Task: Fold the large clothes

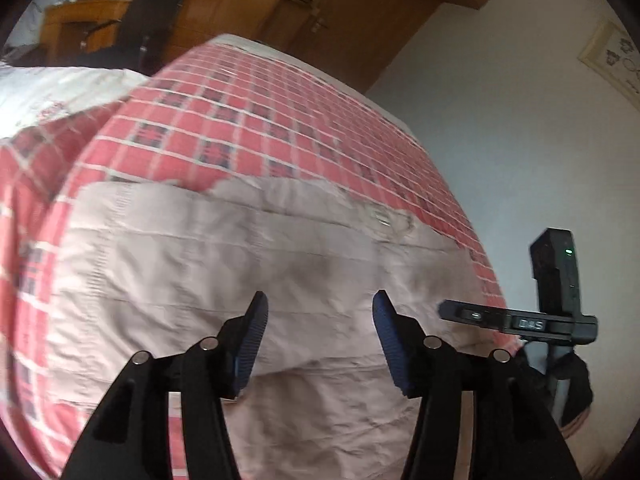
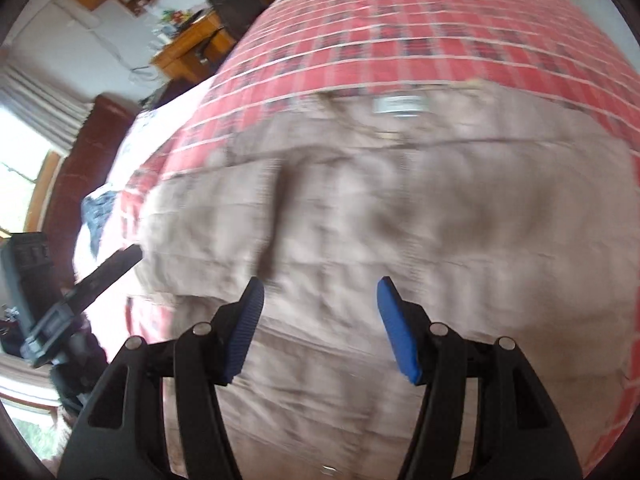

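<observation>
1. Lying flat on the red checked bedspread (image 1: pixel 248 120), the beige quilted garment (image 1: pixel 224 264) sits directly ahead of and beneath both pairs of jaws. Its collar edge with a small white label (image 2: pixel 400 105) is at the far side; the near hem runs under the fingers and out of frame.
2. Long axis, as judged from both wrist views: the garment runs crosswise to the jaws, wider side to side than near to far. A dark crease or fold line shows ahead of the right gripper's left finger; blur prevents more detail.
3. Left gripper (image 1: pixel 320 336): jaws spread wide, nothing between the blue pads, cloth below and ahead. Contact with the fabric cannot be told.
4. Right gripper (image 2: pixel 320 328): jaws likewise apart and empty, hovering over the garment's middle.
5. Neither hand looks clearly nearer; both face the far collar edge over the body of the garment. In the left view, the right gripper's black body appears off to the right.
6. Judgement: next grasp likely wants an edge, not the flat middle.
7. Outward: wooden door (image 1: pixel 320 12), desk (image 2: pixel 188 52).
</observation>
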`<state>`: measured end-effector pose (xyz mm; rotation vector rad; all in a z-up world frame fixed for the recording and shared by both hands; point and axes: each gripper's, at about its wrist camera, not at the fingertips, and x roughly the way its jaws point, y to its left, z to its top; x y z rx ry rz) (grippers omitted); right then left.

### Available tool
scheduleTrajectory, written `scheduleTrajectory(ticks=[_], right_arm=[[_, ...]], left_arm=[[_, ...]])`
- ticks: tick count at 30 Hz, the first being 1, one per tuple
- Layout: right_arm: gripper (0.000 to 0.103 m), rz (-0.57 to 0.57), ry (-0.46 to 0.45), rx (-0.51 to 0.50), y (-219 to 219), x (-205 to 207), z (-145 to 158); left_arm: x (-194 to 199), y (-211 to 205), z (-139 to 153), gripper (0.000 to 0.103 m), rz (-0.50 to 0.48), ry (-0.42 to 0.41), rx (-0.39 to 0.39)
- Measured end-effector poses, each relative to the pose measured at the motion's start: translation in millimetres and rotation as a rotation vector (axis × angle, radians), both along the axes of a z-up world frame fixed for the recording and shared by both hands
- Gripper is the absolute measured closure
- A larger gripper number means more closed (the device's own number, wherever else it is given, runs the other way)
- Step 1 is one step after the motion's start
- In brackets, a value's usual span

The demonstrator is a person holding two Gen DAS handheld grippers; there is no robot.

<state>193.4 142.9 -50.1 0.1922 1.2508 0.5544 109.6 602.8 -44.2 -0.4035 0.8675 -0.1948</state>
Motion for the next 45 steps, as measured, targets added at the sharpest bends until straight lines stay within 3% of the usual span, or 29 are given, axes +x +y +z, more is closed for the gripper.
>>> scheduleTrajectory(ticks=[3, 7, 10, 14, 16, 21, 26, 30, 36, 39, 43, 45], right_arm=[[0.044, 0.054, 0.025, 0.015, 31.4, 10.9, -5.5], [0.045, 0.073, 0.128, 0.042, 59.2, 25.8, -29.0], [0.057, 0.078, 0.167, 0.051, 73.0, 30.8, -41.8], [0.091, 0.107, 0.165, 0.073, 84.2, 31.5, -43.4], [0.094, 0.095, 0.164, 0.105, 78.6, 32.8, -37.2], [0.096, 0.03, 0.08, 0.2, 22.1, 33.9, 9.8], [0.096, -0.081, -0.026, 0.178, -61.6, 34.5, 50.7], [0.096, -0.2, -0.085, 0.063, -136.3, 33.1, 60.9], [0.098, -0.327, -0.056, 0.039, -210.1, 30.3, 38.1], [0.103, -0.364, -0.05, -0.058, -212.0, 25.6, 14.6], [0.103, -0.364, 0.021, -0.087, -213.6, 25.1, -20.2], [0.102, -0.366, 0.026, -0.091, -211.4, 24.2, -24.2]], left_arm=[[-4.2, 32.1, -19.2, 0.05, 0.104, 0.056, 0.06], [-6.9, 46.0, -49.4, 0.05, 0.115, 0.125, 0.05], [-10.6, 45.6, -55.1, 0.05, 0.112, 0.116, 0.052], [-12.9, 44.8, -47.3, 0.05, 0.112, 0.117, 0.033], [-17.0, 46.1, -34.5, 0.05, 0.117, 0.09, 0.023], [-27.2, 49.1, 4.8, 0.049, 0.146, -0.024, -0.004], [-16.5, 33.0, 18.6, 0.049, 0.108, -0.046, 0.008], [-0.8, 3.0, 14.8, 0.049, 0.043, -0.03, 0.036], [19.2, -47.7, -0.3, 0.049, -0.044, 0.003, 0.115], [29.9, -65.5, -17.8, 0.049, -0.061, 0.056, 0.18], [37.9, -74.8, -43.6, 0.049, -0.073, 0.121, 0.231], [36.7, -75.8, -41.7, 0.049, -0.069, 0.12, 0.24]])
